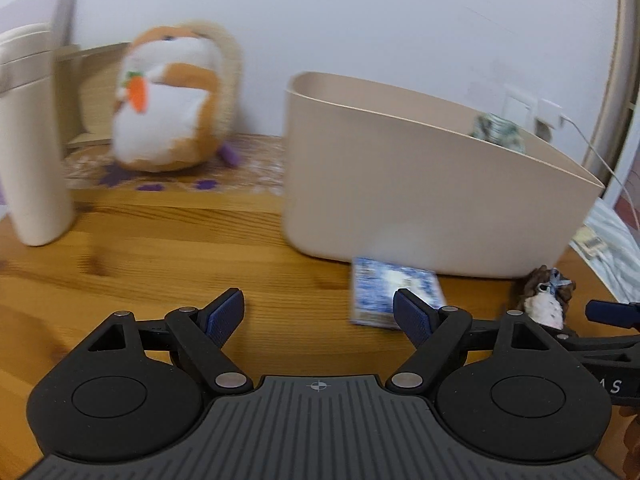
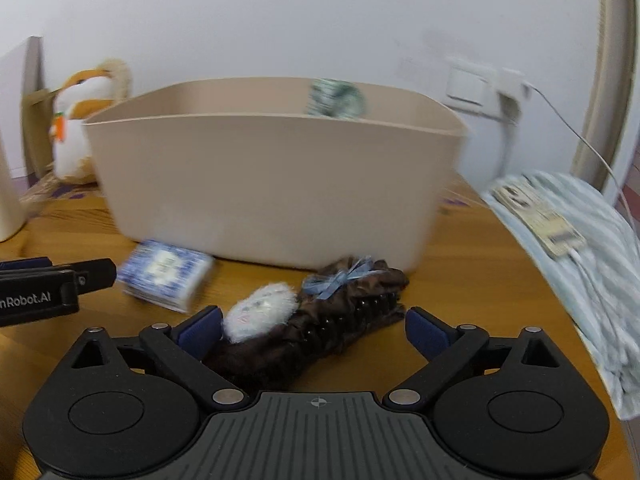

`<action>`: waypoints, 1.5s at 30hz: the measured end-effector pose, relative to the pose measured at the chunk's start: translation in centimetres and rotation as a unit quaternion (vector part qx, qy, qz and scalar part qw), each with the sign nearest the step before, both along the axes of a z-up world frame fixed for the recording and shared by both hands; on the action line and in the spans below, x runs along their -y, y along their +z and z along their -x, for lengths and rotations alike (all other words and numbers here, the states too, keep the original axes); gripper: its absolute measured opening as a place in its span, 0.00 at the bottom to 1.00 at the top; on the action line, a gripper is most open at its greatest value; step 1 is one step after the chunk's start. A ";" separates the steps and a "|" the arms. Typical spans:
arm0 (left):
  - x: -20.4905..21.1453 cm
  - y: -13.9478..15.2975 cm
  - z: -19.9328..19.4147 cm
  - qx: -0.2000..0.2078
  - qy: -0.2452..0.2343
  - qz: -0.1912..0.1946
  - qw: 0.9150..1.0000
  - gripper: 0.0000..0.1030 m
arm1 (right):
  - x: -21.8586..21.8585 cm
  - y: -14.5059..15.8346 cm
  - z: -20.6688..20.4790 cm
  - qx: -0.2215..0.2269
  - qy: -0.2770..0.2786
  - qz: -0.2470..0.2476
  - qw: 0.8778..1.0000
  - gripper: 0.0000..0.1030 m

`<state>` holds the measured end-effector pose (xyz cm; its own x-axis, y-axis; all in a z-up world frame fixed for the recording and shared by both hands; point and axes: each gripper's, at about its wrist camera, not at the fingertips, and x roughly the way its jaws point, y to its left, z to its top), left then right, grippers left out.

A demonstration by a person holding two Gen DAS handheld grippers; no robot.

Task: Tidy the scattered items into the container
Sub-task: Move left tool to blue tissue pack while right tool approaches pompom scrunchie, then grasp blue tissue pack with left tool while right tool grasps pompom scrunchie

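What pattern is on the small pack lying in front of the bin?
Blue and white print on the small pack, blurred; clearest in the right wrist view.

The left hand-held gripper (image 2: 52,280) carries white lettering on its black side — it reads "nRobot.AI", the start cut off by the frame edge. In the left wrist view, the right hand-held gripper (image 1: 612,320) shows only "A S".

Probably a bedroom at home, wooden table (image 1: 160,240) against a plain white wall (image 1: 360,20), plush hamster toy (image 1: 168,100), wall socket with charger (image 2: 480,88), striped bedding (image 2: 580,240) alongside
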<state>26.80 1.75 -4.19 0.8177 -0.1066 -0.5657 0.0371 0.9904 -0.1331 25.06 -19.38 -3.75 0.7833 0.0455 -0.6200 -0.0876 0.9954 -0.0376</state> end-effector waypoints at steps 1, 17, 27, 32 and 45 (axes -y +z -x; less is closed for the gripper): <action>0.6 0.0 -0.2 0.000 -0.005 -0.002 1.000 0.81 | 0.6 -0.1 0.1 -0.001 -0.003 -0.003 1.000 0.96; 5.6 -1.5 -3.8 -0.024 -0.014 -0.079 0.996 0.84 | 2.5 -1.8 -2.5 -0.029 -0.034 -0.029 0.999 0.98; 5.6 -1.7 -4.3 -0.024 -0.019 -0.074 0.997 0.87 | 2.4 -1.7 -2.0 -0.021 -0.015 -0.022 0.999 0.81; 5.8 -1.6 -3.6 -0.009 -0.044 -0.079 0.996 0.63 | 2.3 -1.5 -1.5 -0.017 -0.004 -0.022 1.000 0.69; 5.2 -1.2 -0.1 -0.007 -0.045 -0.093 0.995 0.61 | 3.0 -0.8 0.4 -0.021 0.003 -0.045 0.999 0.54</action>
<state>26.91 -3.49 -5.42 0.8012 -0.0717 -0.5941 0.1267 0.9906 0.0512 24.62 -22.33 -4.50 0.7568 0.1069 -0.6449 -0.0929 0.9941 0.0557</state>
